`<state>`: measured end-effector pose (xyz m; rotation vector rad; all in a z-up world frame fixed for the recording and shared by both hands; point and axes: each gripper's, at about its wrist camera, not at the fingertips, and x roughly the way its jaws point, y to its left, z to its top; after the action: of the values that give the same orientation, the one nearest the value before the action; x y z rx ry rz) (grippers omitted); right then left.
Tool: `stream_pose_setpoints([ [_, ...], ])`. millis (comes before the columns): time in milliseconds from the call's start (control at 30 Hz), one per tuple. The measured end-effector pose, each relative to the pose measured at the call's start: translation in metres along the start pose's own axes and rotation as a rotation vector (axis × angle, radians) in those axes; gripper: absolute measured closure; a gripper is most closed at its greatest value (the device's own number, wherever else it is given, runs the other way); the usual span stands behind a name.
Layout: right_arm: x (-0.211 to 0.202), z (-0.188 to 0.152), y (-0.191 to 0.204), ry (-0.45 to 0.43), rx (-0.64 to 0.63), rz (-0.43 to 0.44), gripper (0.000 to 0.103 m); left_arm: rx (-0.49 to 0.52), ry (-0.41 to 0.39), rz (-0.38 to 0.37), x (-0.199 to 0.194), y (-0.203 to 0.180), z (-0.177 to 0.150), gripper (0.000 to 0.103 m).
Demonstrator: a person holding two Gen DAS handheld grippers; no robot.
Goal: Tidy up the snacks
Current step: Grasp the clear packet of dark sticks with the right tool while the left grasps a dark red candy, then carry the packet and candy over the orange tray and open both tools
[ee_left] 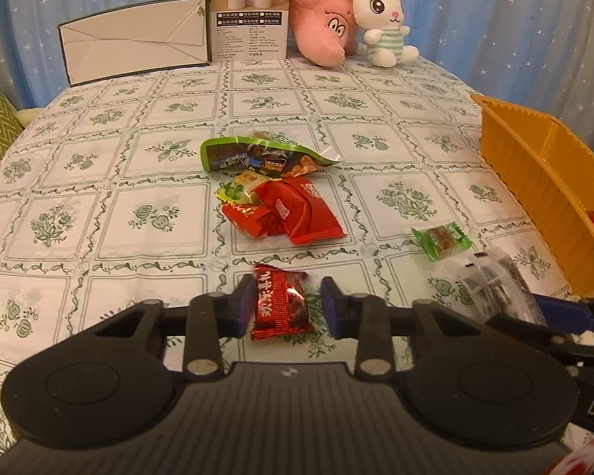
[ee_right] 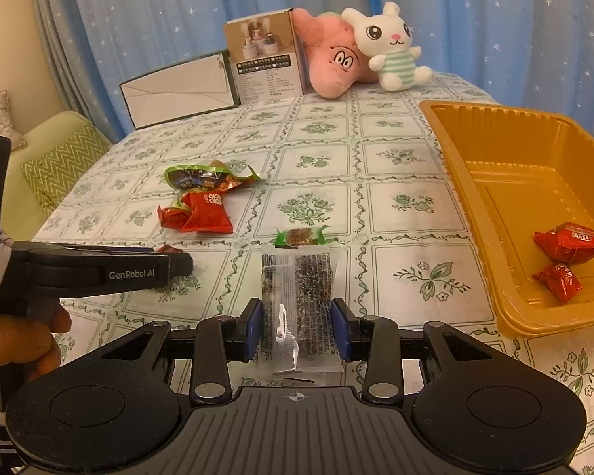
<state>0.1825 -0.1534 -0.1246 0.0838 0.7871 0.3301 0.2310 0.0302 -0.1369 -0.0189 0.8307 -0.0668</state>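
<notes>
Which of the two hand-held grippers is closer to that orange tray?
The right hand-held gripper. It sits just left of the orange tray, around a clear packet. The left hand-held gripper is farther left, its fingers either side of a red candy.

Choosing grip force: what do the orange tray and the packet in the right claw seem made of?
Orange tray: likely thin moulded plastic, semi-glossy, with ribbed walls and a rolled rim. Packet in the right claw: clear crinkly plastic film, glossy; dark contents show through.

"GenRobot.AI" in white on the left gripper's (ee_right: 154,265) black side; "MADE IN CHINA" on the brown product box (ee_left: 250,12).
</notes>
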Motion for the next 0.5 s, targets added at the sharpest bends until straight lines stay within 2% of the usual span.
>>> stream_pose_setpoints([
  [233,-0.006,0.001,-0.002,-0.014,0.010,-0.006,0.066,-0.008,0.012,0.002,-0.008,-0.001,-0.006,0.081],
  [500,-0.029,-0.001,-0.005,-0.041,0.030,-0.012,0.066,-0.022,0.003,-0.037,-0.040,-0.018,-0.013,0.082],
])
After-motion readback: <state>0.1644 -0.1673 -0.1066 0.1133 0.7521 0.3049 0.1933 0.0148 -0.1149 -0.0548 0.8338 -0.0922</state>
